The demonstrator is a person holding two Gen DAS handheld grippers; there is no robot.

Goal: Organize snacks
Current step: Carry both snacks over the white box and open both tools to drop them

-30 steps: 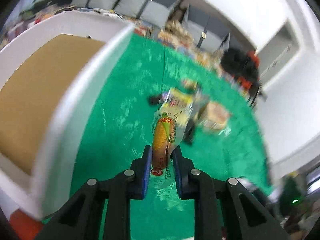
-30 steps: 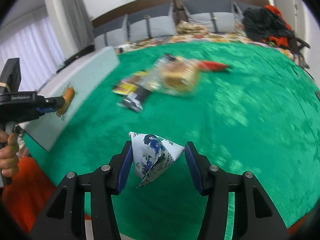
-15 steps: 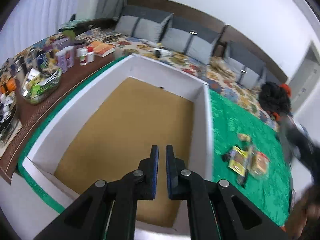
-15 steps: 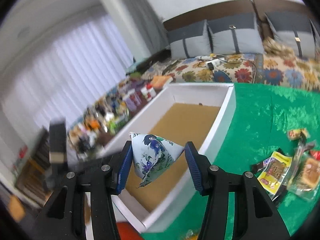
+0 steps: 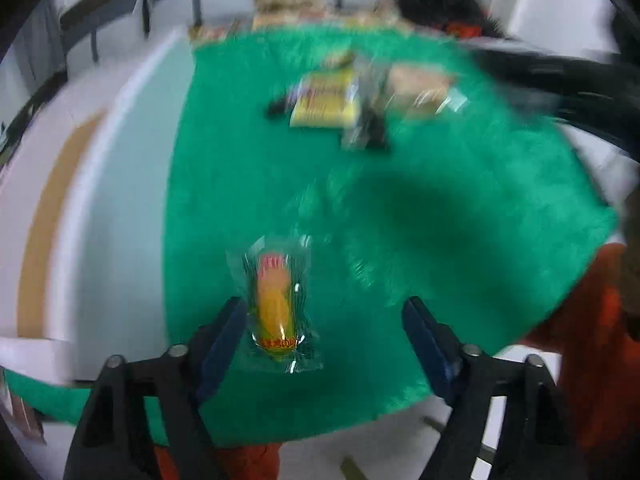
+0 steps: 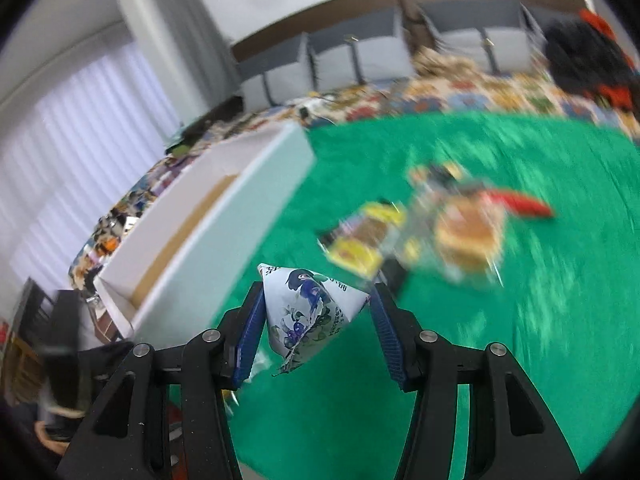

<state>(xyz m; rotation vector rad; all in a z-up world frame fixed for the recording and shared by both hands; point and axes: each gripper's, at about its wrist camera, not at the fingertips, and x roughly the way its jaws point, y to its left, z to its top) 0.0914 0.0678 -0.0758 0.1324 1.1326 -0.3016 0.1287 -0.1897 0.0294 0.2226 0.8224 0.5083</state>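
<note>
A clear packet with a yellow corn sausage [image 5: 276, 308] lies on the green cloth [image 5: 460, 216], just right of the white box [image 5: 116, 184]. My left gripper [image 5: 324, 308] points down over it with its jaws opening. The packet is between them beside the left finger, and the right pad stands well clear of it. My right gripper [image 6: 318, 296] is shut on a white triangular packet [image 6: 312, 312] with blue print, held in the air near the white box [image 6: 248, 208]. A pile of snacks lies farther out, among them a yellow packet [image 5: 324, 100] and a bun [image 6: 464, 232].
A red packet [image 6: 524, 204] lies beyond the bun. The cloth's front edge runs close under my left gripper, with something orange [image 5: 592, 340] below it. A sofa with grey cushions [image 6: 360, 56] and a black bag [image 6: 588, 56] stand behind the table. A cluttered sideboard [image 6: 120, 216] lies past the box.
A second ago my left gripper held the corn packet. Half a second ago it was shut and empty over the box. Now it stands wide over the packet on the cloth. The right view swung toward the snack pile.
</note>
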